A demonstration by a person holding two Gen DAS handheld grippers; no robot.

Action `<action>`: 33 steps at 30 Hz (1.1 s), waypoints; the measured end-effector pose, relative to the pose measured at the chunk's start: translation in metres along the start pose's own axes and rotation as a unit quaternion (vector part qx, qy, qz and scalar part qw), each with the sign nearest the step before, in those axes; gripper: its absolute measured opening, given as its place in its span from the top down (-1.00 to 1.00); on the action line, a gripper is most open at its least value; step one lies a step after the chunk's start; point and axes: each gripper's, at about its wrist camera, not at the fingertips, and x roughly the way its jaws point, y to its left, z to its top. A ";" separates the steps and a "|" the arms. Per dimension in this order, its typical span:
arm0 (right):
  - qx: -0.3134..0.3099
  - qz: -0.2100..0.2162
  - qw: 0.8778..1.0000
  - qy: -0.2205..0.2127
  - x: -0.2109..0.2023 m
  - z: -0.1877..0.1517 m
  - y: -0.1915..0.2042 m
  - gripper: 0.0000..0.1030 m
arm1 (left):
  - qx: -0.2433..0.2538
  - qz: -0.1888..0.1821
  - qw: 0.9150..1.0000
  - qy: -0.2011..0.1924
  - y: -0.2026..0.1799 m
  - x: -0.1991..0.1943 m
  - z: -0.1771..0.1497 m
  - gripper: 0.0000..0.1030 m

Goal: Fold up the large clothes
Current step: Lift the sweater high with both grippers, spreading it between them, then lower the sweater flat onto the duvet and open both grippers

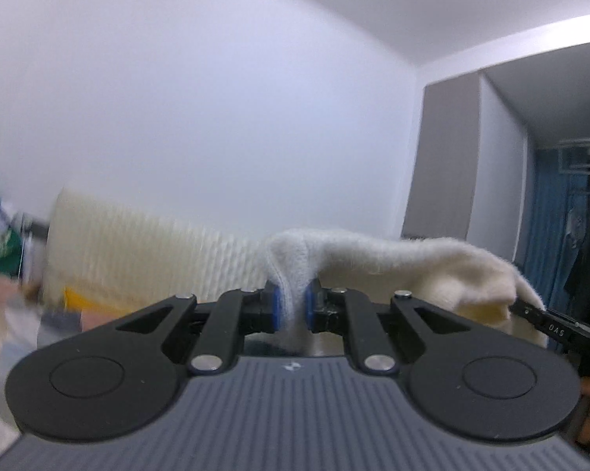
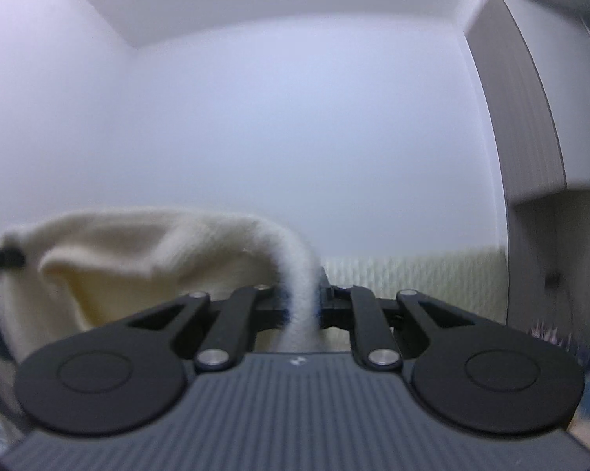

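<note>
Cream knit garment [image 1: 393,263]: held aloft in front of the white wall [image 1: 216,117], stretched between both grippers, sagging between them.
Left gripper [image 1: 293,310]: blue pads clamped on a bunched fold of the garment.
Right gripper [image 2: 300,306]: fingers closed on the garment's other end [image 2: 137,243].
Ribbed cream headboard [image 1: 137,259]: behind the garment, against the wall.
Grey wardrobe [image 2: 530,117]: right of the garment.
</note>
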 end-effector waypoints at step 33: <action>0.016 -0.050 0.969 0.241 0.402 -0.309 -0.011 0.73 | -0.063 0.133 0.964 0.223 0.240 0.369 -0.305 0.71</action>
